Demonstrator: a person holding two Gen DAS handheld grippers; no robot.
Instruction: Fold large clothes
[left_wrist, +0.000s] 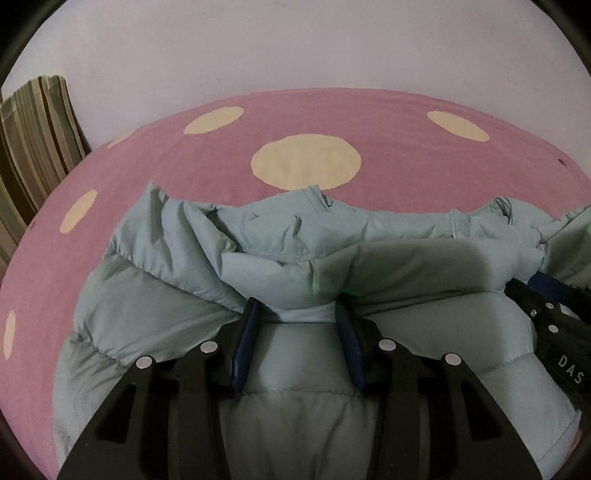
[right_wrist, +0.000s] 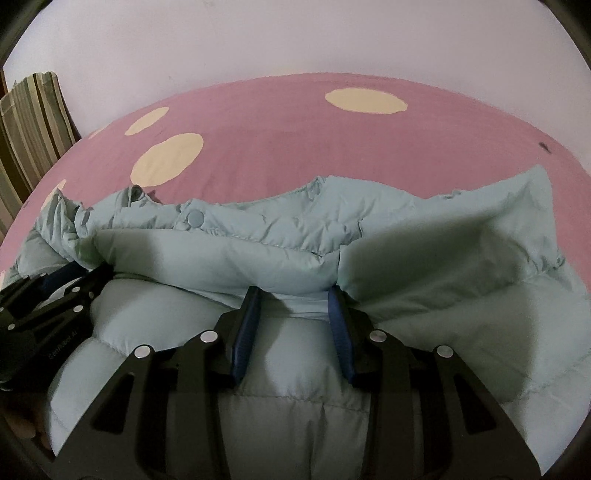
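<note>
Puffy light-blue jacket (left_wrist: 295, 236) spread on the pink spotted bed (left_wrist: 406, 122), a fold of it bunched at 12 o'clock from both tools. Left tool (left_wrist: 297, 314) spread wide, a bit of cloth lying between the blue pads (left_wrist: 246, 339), not pinched. Right tool (right_wrist: 293, 302) spread wide too, same bit of hem in the gap. Best to squeeze both shut on the folded edge together, then lift evenly and carry it toward 12 o'clock. Keep level, go slow, since slippery puffy cloth could slide out. Striped cushion (left_wrist: 33, 140) stands at 10 o'clock, well apart.
</note>
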